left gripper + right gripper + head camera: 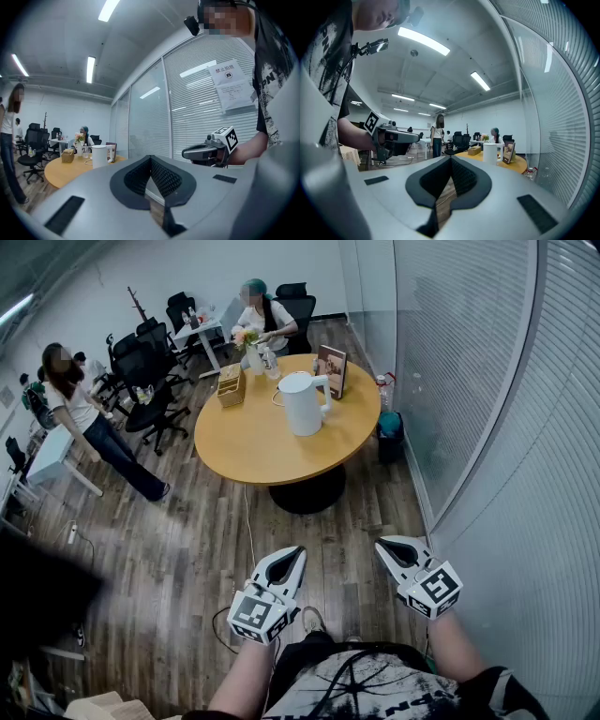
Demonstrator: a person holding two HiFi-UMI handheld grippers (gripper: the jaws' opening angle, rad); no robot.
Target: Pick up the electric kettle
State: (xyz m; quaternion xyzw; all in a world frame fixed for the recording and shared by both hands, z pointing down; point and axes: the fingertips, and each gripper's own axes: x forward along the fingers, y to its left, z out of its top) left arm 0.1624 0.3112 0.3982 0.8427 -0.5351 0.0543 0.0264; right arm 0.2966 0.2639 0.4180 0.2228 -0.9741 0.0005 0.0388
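Two grippers, both empty.

Head view: electric kettle [302, 404] stands upright at upper centre on the round counter [234, 460]. It is well apart from my left gripper [292, 555] and right gripper [382, 546] at the frame's bottom.

Left gripper view: fingers closed on nothing; kettle small at left.

Right gripper view: fingers closed, empty; kettle right of centre.

Risk: if I arrive with fingers closed, I would shove or tip the kettle, or knock the picture frame [331, 369] near it.

one electric kettle [302, 404], one round table [253, 448], one wooden box [231, 385], two grippers [298, 551] [381, 546]
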